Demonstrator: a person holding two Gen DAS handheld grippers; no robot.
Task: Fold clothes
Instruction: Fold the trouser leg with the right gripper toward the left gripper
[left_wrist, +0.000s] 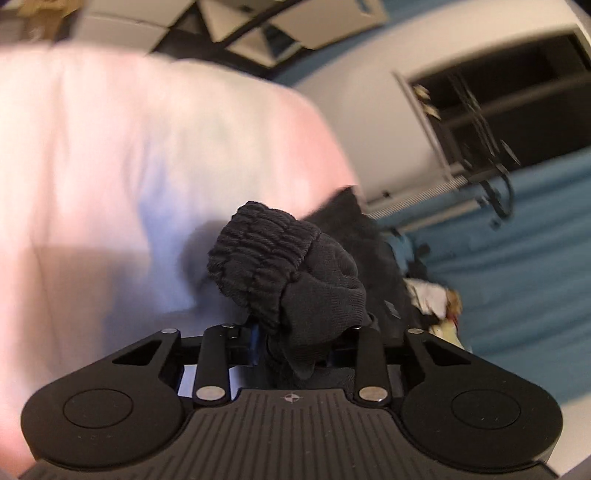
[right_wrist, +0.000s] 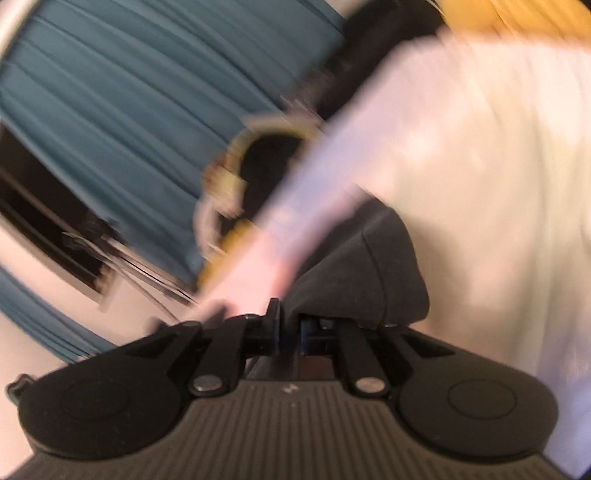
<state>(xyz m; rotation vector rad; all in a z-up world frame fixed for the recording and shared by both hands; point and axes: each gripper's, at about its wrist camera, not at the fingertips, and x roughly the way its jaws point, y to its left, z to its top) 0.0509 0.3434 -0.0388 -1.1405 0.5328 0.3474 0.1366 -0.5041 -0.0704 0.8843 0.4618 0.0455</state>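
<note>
My left gripper (left_wrist: 295, 332) is clamped on a bunch of black knit cloth (left_wrist: 284, 266). The cloth bulges straight ahead of the jaws and hides both pads; a ribbed band, gathered like an elastic waist or cuff, sits on the left of the bunch, and smoother knit wraps the right side and hangs down over the gripper's body. More dark cloth (left_wrist: 351, 218) trails away beyond the bunch to the upper right, blurred.

My right gripper (right_wrist: 286, 326) has its jaws drawn nearly together on a thin edge of dark grey cloth (right_wrist: 365, 273). From the pinch the cloth rises just ahead and to the right as a smooth folded flap with a seam line across it. I cannot tell from these views whether both grippers hold the same garment.

Beyond both grippers lies a pale, pinkish-white sheet (left_wrist: 155, 155) — it fills the space ahead and to the left of the left gripper, and ahead and to the right of the right gripper. The black bunch casts a shadow on it.

Farther out, to the right of the left gripper, I note a small heap of mixed clothes (left_wrist: 436, 299) beside blue ribbed fabric (left_wrist: 517, 236), and above that a white frame around a dark opening (left_wrist: 509, 96) with black bars in it. To the left of the right gripper the same blue fabric (right_wrist: 122, 96) shows — heavily blurred, as is a yellowish ring-shaped thing (right_wrist: 236, 177) ahead, which I cannot identify.
</note>
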